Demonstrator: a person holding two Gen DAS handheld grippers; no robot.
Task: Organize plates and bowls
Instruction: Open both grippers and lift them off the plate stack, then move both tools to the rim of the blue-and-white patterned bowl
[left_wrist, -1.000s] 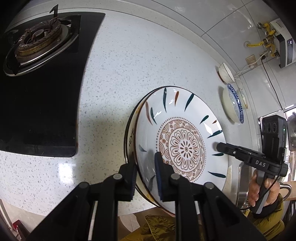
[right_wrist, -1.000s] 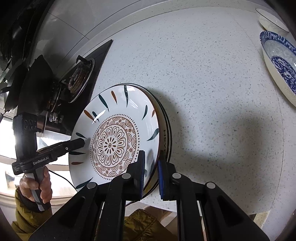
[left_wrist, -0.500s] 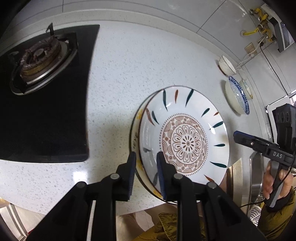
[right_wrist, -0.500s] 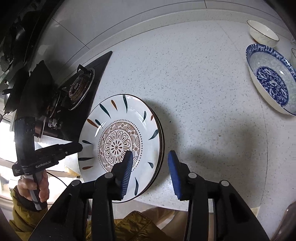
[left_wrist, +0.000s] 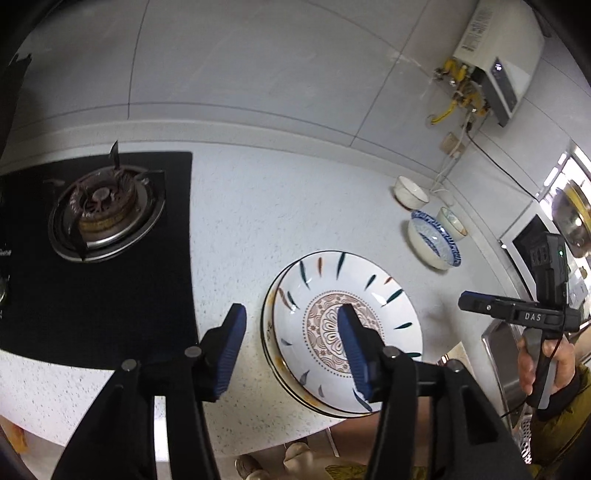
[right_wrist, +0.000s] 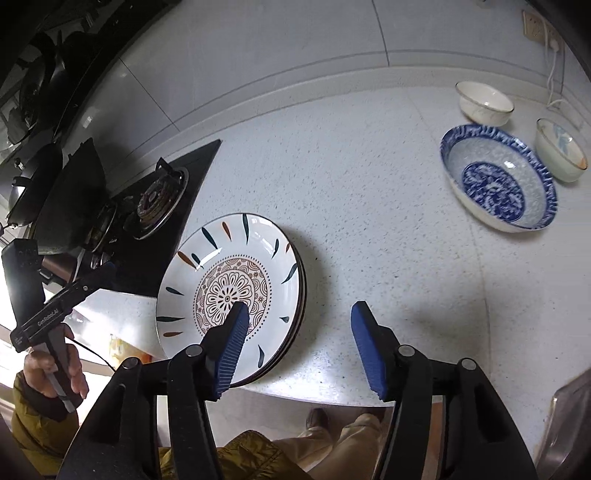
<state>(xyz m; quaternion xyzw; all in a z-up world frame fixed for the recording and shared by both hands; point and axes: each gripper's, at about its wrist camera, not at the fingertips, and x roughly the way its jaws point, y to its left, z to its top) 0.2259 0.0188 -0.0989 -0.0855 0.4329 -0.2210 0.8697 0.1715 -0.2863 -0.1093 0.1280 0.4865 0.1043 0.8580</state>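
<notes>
while both jaws are opening, the patterned plate stack (left_wrist: 373, 306) lies below, ungripped.

I'm in a home kitchen: a speckled counter (left_wrist: 295, 206) with a built-in gas hob (left_wrist: 99, 210), tiled walls, a wall-mounted water heater (left_wrist: 498, 62), and a steel sink (left_wrist: 502, 365) beside me.

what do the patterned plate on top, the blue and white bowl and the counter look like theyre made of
Patterned white plate with brown mandala centre: likely glazed ceramic; glossy, with sharp window glints on its rim.
Blue and white patterned bowl: probably glazed porcelain or ceramic; smooth sheen, printed blue motif.
Speckled white countertop: looks like polished quartz or artificial stone; fine dark flecks, soft reflections. Could be another composite.
</notes>
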